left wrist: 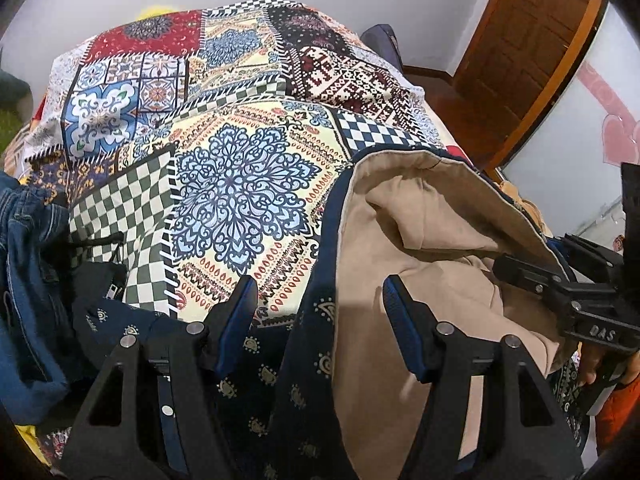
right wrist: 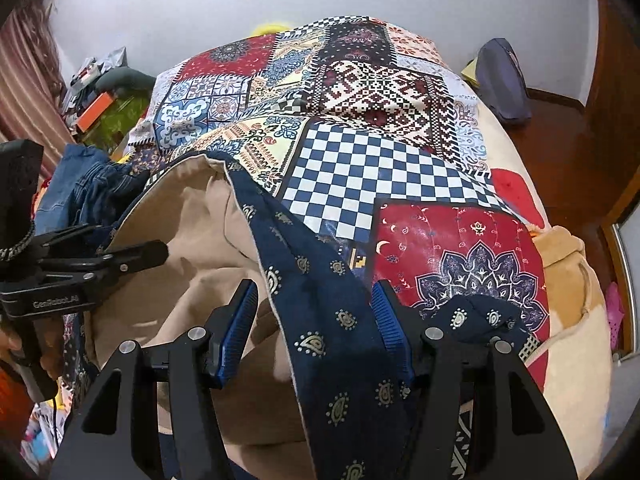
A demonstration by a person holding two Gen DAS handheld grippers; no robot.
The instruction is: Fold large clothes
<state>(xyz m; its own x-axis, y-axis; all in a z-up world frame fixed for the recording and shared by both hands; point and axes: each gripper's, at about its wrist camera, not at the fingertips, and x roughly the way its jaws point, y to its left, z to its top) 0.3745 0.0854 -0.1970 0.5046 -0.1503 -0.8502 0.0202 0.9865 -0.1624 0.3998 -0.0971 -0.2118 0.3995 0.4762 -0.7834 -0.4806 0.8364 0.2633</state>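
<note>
A large navy garment with gold paisley print (left wrist: pixel 296 360) and a beige lining (left wrist: pixel 432 248) lies bunched on the near part of the bed. It also shows in the right wrist view (right wrist: pixel 332 320), lining (right wrist: pixel 192 216) turned up. My left gripper (left wrist: pixel 320 300) is open, its fingers either side of the navy edge. My right gripper (right wrist: pixel 314 304) is open over a navy fold. The right gripper shows at the right of the left wrist view (left wrist: pixel 520 276), reaching into the lining. The left gripper shows at the left of the right wrist view (right wrist: pixel 132 256).
A patchwork bedspread (left wrist: pixel 240 184) covers the bed (right wrist: pixel 384 168). Blue jeans (left wrist: pixel 28 264) and a black zipped garment (left wrist: pixel 100 280) lie at the left. A wooden door (left wrist: pixel 532 40) stands at right. A dark bag (right wrist: pixel 504 80) lies beyond the bed. Clutter (right wrist: pixel 96 96) sits at far left.
</note>
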